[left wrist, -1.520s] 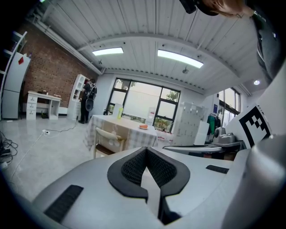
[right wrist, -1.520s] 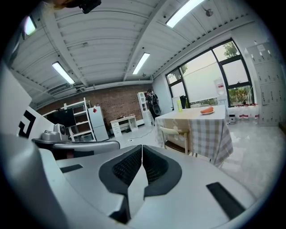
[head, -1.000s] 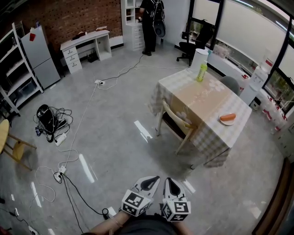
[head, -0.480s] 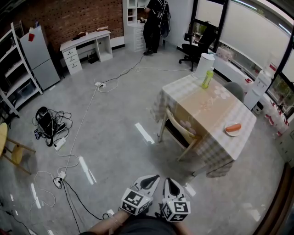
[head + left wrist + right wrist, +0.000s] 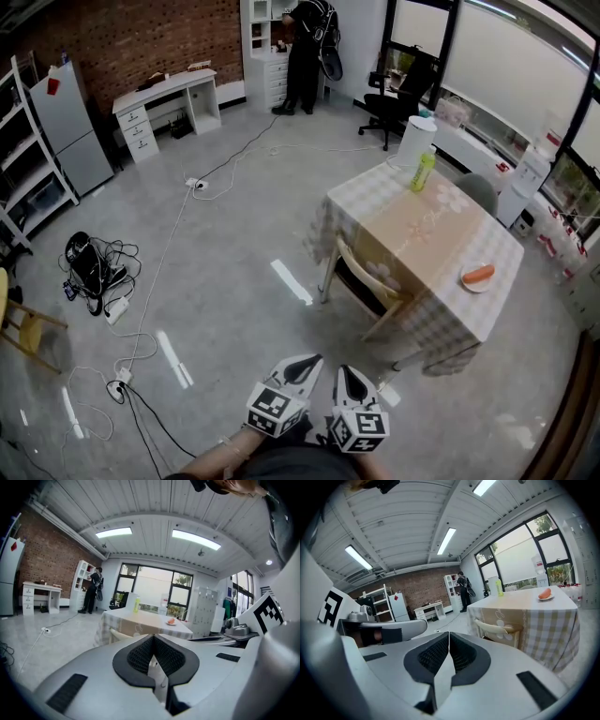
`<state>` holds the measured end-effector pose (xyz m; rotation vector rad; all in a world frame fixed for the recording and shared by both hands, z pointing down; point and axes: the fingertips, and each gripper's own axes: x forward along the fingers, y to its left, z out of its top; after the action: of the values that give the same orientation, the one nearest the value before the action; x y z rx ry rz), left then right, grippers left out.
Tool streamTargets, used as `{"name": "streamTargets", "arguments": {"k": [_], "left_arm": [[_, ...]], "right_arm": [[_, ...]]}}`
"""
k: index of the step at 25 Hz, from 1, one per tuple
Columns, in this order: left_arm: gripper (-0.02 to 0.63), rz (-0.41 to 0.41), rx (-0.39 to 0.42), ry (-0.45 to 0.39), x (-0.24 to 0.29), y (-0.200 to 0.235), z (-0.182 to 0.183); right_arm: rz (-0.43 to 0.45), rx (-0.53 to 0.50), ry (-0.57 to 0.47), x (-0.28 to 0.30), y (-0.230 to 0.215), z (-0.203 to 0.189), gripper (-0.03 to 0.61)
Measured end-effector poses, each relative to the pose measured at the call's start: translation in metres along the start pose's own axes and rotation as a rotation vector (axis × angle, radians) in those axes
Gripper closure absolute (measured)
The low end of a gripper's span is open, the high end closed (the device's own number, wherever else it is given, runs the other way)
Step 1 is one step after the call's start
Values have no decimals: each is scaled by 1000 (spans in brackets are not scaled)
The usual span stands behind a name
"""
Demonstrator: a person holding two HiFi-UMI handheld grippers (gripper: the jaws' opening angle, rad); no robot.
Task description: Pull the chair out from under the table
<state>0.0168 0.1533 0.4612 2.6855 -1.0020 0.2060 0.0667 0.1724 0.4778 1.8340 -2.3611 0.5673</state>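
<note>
1. Jaws on both grippers are pressed fully together with nothing between them. I read that on the left gripper (image 5: 152, 638) and the right gripper (image 5: 449, 635) alike.
2. Two grippers, then, side by side at the bottom of the head view, tips pointing toward the worktop (image 5: 427, 230). Neither touches anything.
3. One worktop with a checked cloth stands ahead and to the right of the jaws.
4. One pale wooden chair (image 5: 364, 272) is tucked under the worktop's near-left side. Its seat is mostly beneath the cloth and its curved backrest sits just outside the edge.
5. That chair is well apart from both jaws, with bare grey floor (image 5: 234, 281) between them, and it lies ahead and slightly right of the right gripper.
6. On the worktop I count three things: one green bottle (image 5: 423, 171), one white cylinder (image 5: 415, 141) beside it at the far corner, and one plate (image 5: 469, 282) carrying an orange item near the right edge.
7. One person (image 5: 305, 47) stands at the white shelves (image 5: 258, 19) far across the room.
</note>
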Motion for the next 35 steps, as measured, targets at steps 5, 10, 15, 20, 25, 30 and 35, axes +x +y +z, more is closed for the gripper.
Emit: {"name": "streamTargets", "arguments": {"k": [5,10,15,20,25,30,35], "left_arm": [[604,4,-6,-10,9,22,4],[604,0,-11,-7,14,33,4],[604,-3,-17,8,18,37,2],[604,3,-30,19,15,39,-5],[604,5,-44,27,12,37,-12],[604,-10,-40,33,9,30,-12],[604,-14,-47,41,12,33,-13]], "right_arm": [[-5,-11,1,20,1,3,566],[-3,-16,12,32,0,1,566],[-8,-11,19,40,-3,3,566],[-4,-4,31,40,-2,-3,566],[-5,-1,40,36,-1,-11,566],[-18,16,38,31,-3,-10,566],[-21,17,41,33,-3,-10,566]]}}
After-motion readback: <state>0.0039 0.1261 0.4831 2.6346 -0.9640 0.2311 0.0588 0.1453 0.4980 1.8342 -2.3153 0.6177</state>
